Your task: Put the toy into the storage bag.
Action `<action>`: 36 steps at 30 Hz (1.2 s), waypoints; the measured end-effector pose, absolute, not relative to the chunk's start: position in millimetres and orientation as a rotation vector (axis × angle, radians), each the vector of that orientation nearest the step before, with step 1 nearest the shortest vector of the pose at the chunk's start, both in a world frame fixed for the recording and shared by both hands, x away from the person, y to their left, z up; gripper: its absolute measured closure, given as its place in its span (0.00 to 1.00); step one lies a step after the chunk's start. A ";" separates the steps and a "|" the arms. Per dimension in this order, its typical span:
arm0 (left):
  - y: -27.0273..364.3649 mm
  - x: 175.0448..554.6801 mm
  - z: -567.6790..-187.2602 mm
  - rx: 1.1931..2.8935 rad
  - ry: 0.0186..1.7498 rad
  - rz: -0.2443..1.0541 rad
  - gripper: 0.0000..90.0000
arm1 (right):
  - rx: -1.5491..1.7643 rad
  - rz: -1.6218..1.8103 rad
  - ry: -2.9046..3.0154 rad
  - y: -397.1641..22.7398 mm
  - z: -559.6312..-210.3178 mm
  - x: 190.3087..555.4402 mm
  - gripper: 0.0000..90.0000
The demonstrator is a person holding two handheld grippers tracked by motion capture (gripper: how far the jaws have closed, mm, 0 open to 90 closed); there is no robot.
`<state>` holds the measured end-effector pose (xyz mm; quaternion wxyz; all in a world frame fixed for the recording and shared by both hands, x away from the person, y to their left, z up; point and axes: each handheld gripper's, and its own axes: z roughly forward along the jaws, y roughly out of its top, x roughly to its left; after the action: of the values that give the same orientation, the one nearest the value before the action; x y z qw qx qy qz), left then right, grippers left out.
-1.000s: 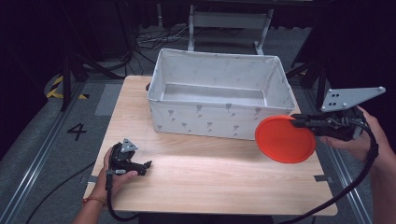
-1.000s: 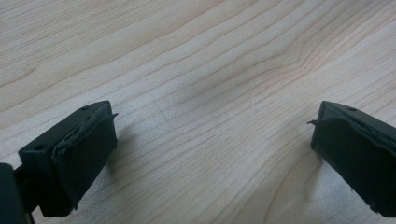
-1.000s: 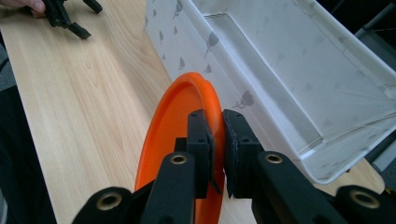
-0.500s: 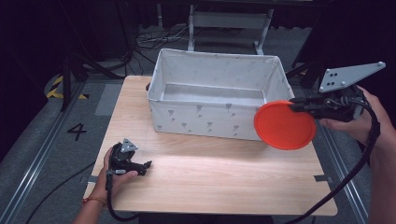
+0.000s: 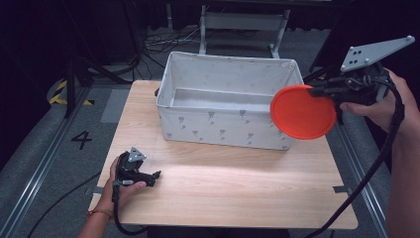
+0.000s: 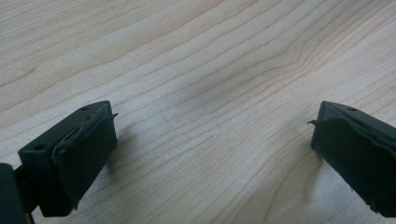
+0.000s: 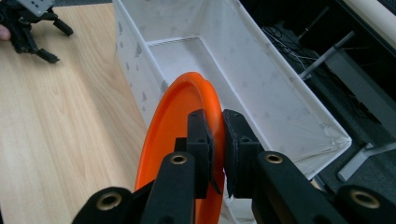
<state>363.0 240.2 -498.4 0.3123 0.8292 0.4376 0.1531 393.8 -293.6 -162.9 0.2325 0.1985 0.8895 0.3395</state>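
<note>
Open bin (image 5: 233,74) (bare tabletop (image 5: 237,188) in front)

The table (image 5: 223,188) is pale wood, grain running lengthwise, matt with a soft sheen. At its 12 o'clock the bin (image 5: 218,121) looks like white cloth, printed with small grey marks, matt. At 2 o'clock the plate (image 5: 302,113) is smooth orange plastic, slightly glossy. The pads (image 6: 88,154) look like matt black rubber, frayed at the edges.

A lab or test studio set up for recording is suggested. A plain wooden table (image 5: 228,183) is placed on a grey floor (image 5: 44,163) marked with a painted number (image 5: 81,140) and yellow-black hazard tape (image 5: 62,94). Loose cables (image 5: 163,42) and metal stands (image 5: 242,22) are seen behind, against dark surroundings.
</note>
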 end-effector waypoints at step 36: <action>240.3 363.2 -498.4 2.191 1.151 0.401 0.01 | 0.555 0.967 2.412 -278.4 -185.2 504.1 0.91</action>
<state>363.2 240.3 -498.4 0.3120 0.8303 0.4361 0.1519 504.1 -278.4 -185.2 0.2399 0.2028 0.8811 0.3535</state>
